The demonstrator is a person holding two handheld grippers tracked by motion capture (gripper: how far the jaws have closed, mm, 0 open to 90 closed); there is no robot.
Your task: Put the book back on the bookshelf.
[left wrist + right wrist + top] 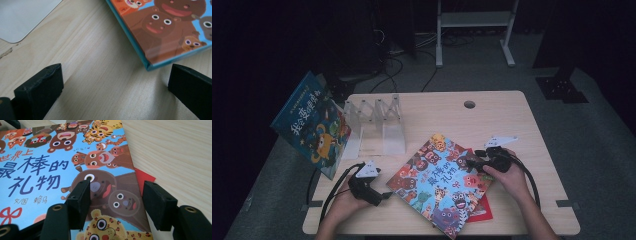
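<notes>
I am holding the right gripper (116,202) with its jaws parted, hovering over the right edge of the animal picture book (62,167); nothing is pinched between them. My left gripper (115,82) is sitting low on the wooden table (100,75), its jaws spread wide and empty, with the book's near corner (149,65) just ahead of the gap.

The book is lying flat, turned at an angle, toward the front middle of the table (512,115) between my two hands, and it is resting on top of a red book (482,209) whose corner is peeking out underneath. I am judging the picture book to be a stiff hardcover, fairly thin, with a glossy and likely slippery face, so I am planning to take it by an edge, one jaw above and one below, rather than pressing on the cover. The overhang above the red book looks like the easiest place to get a jaw under.

Farther out, a clear book rack (377,122) is standing at the back left, and a blue book (312,122) is leaning beside it. How much of the red book lies hidden I cannot tell, and the dark room beyond the table is hard to make out.
</notes>
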